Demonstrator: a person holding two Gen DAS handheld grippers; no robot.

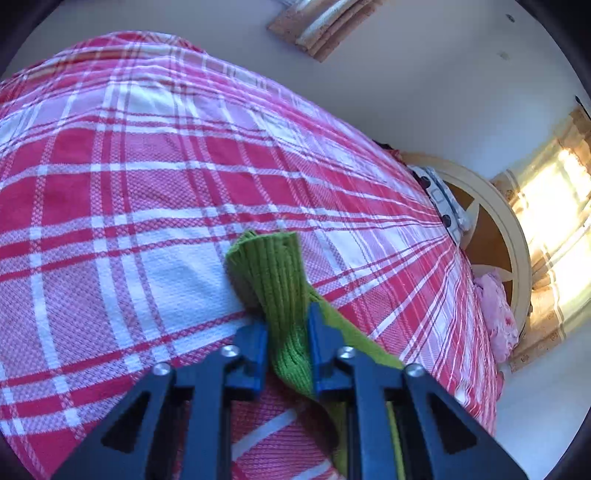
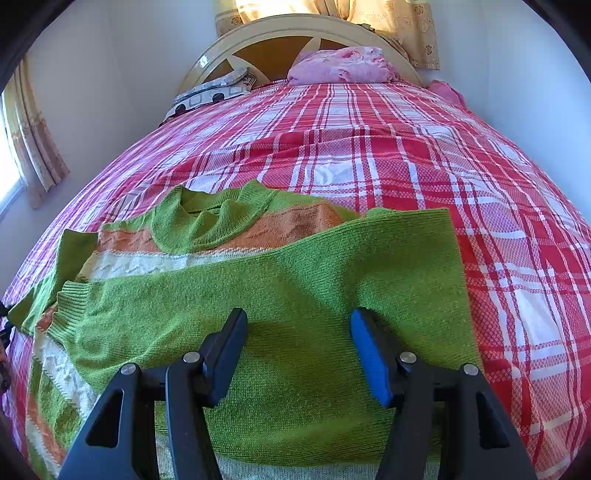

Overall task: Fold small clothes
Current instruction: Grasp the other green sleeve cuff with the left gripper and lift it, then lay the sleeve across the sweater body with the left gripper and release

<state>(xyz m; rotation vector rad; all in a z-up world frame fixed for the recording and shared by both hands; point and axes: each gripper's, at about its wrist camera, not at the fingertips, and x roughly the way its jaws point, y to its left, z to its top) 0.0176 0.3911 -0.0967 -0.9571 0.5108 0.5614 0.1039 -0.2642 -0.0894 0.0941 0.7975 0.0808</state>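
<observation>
A green knitted sweater [image 2: 295,266] with orange and white bands lies spread on the bed, one sleeve folded across its body. My right gripper [image 2: 299,314] hovers just over the folded green part, open, with nothing between its blue pads. In the left wrist view, my left gripper [image 1: 286,317] is shut on a green ribbed sleeve cuff [image 1: 273,266], which sticks out ahead of the fingers over the bedspread. The rest of the sweater is hidden below the left gripper in that view.
The bed wears a red, pink and white plaid cover [image 2: 406,155]. At the cream headboard [image 2: 295,33] lie a bunched pink cloth [image 2: 343,66] and a patterned pillow [image 2: 214,92]. Curtains [image 2: 33,147] hang by the window at the left, and white walls flank the bed.
</observation>
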